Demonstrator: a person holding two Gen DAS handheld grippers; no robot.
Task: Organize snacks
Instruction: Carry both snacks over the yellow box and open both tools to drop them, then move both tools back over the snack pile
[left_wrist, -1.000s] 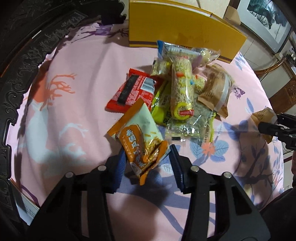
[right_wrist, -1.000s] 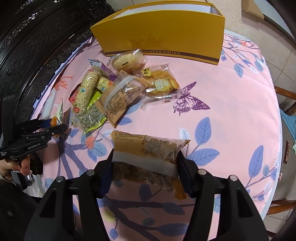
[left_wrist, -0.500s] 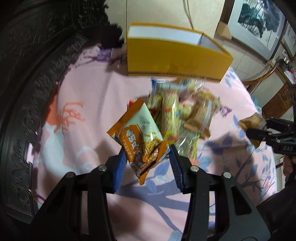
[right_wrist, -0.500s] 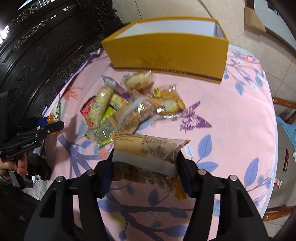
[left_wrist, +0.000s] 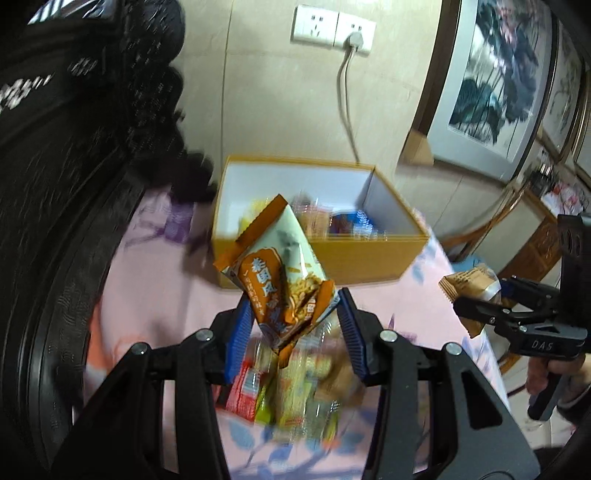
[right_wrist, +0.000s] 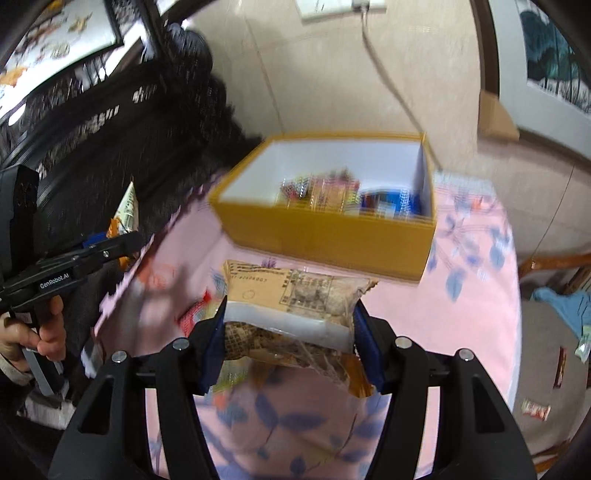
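1. Counter (left_wrist: 159, 288), pink floral cloth, carries everything. Dark carved furniture along its left edge.
2. Yellow box (left_wrist: 347, 254) sits at the far end of the counter w/ white inside, open top. A few packets already lie in it (blurred, can't tell which). So part of the job looks done.
3. Snack pile (left_wrist: 291, 391) on the cloth, seen under the left fingers: red, green and clear packets, blurred. Several left to move, I'd say the task is roughly midway. A couple of small packets also on the floor (right_wrist: 535, 410) at the right.
4. Right gripper (right_wrist: 290, 343): fingers partly closed, clamped on a brown-paper snack bag (right_wrist: 295, 306) held crosswise, white band along its lower edge. Held above the cloth, angled down, box straight ahead.
5. Left gripper (left_wrist: 291, 332): fingers narrower, pinching an orange triangular snack packet (left_wrist: 277, 273) by its lower corner; packet stands up, tip over the box's near wall in this view. Also angled down, above the pile.
6. Both hands carry loads short of the box; neither packet is in yet. Next, prob. reach over the rim & let go.
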